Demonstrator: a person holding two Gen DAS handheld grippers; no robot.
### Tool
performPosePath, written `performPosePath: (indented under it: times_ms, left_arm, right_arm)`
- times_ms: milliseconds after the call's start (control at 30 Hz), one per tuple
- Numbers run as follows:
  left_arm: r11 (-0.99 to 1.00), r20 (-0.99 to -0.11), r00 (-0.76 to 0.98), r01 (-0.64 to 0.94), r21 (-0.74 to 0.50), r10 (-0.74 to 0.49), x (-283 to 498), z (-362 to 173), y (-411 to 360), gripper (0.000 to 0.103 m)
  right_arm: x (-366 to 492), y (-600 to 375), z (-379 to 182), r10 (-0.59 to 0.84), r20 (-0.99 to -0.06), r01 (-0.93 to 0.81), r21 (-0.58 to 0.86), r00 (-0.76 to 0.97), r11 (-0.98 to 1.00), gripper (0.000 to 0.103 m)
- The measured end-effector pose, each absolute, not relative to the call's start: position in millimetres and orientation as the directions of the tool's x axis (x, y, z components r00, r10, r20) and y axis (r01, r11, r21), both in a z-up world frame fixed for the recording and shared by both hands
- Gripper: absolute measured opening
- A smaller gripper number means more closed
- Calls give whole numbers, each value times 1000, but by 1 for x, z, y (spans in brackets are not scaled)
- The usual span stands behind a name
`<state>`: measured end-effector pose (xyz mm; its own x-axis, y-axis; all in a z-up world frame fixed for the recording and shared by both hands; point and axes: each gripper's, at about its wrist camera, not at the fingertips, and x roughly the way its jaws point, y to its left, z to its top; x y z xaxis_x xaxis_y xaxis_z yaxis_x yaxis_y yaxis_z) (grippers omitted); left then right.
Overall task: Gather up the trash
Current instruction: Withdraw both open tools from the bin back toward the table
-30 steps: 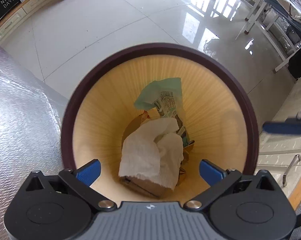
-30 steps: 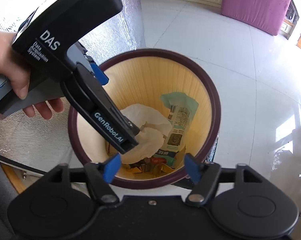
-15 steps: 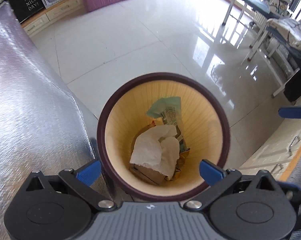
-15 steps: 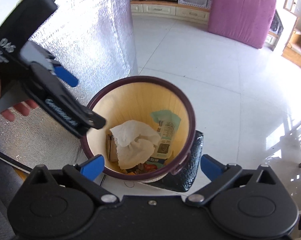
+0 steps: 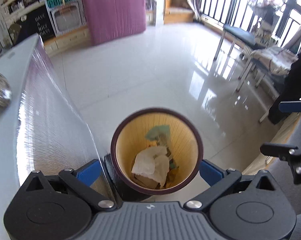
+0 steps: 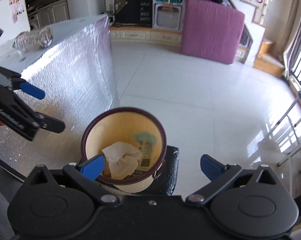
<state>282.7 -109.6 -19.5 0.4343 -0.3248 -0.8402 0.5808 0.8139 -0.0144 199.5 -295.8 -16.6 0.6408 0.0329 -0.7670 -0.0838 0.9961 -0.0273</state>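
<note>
Both grippers' jaws wide and empty, left gripper (image 5: 150,170) and right gripper (image 6: 152,166) above the bin (image 5: 198,140); tissue (image 5: 150,164) already inside; risk: blurred shiny thing on worktop (image 6: 32,39), possibly trash, gets missed or rolls off.

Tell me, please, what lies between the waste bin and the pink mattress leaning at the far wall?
Only bare, glossy white floor tiles lie between the waste bin and the pink mattress. Both wrist views show this, the right one most plainly.
</note>
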Motion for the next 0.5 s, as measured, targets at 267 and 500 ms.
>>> performPosePath:
  times_ms: [267,500]
  left_arm:
    - [812,-760,502,580,-57,-412,243,36,-76,103]
    - [835,-690,567,542,-98,-449,220,67,-37,103]
  right_arm:
    - [164,-295,36,7,-702,-15,-6,712,1000,103]
    - [145,-280,66,11,-657,14,32,754,999,103]
